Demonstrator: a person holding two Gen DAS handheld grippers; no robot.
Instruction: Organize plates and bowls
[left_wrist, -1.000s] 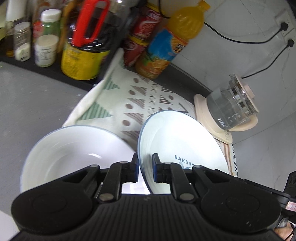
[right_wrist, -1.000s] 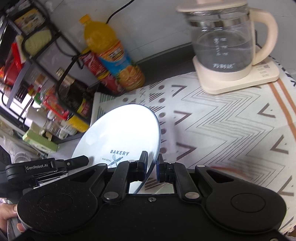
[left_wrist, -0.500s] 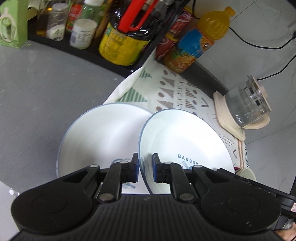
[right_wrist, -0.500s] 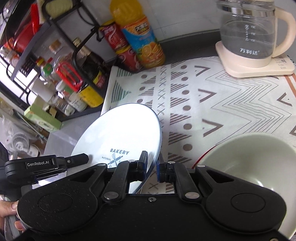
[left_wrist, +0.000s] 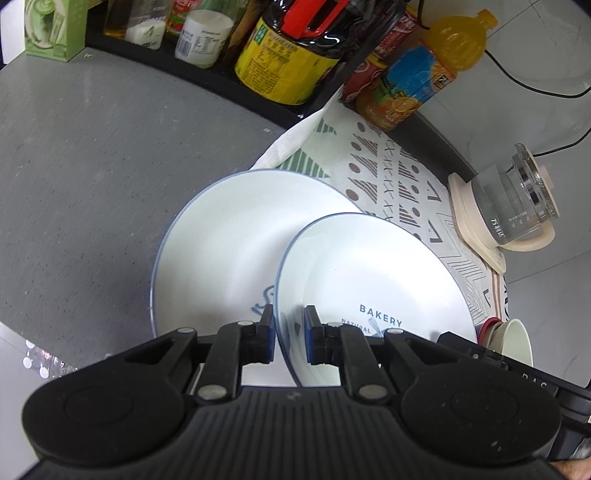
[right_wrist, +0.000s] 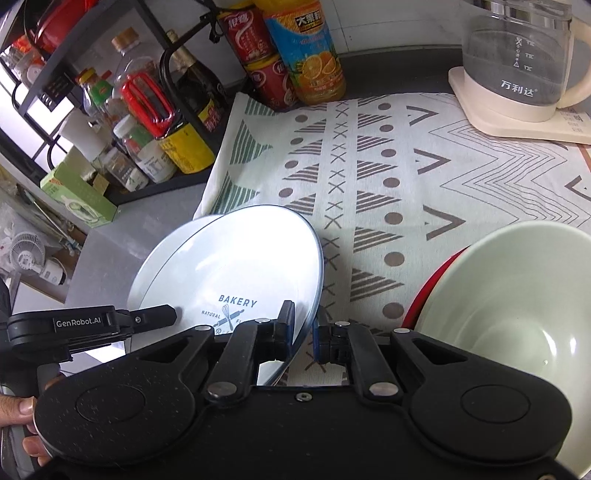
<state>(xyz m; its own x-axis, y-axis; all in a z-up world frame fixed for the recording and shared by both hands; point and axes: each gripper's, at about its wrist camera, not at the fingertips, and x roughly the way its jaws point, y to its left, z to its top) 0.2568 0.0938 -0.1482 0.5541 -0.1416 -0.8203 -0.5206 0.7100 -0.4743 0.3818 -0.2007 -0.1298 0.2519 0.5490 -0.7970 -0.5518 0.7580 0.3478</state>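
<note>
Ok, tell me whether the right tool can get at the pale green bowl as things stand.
Probably not yet: the right tool is shut on the BAKERY plate, so it is occupied. The pale green bowl sits close to its right, with nothing between them.

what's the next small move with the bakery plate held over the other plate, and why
Probably lower the bakery plate straight down onto the second plate on the gray counter, then open. Both the left gripper and right gripper pinch its rim, and it hangs tilted, overlapping the plate beneath.
</note>
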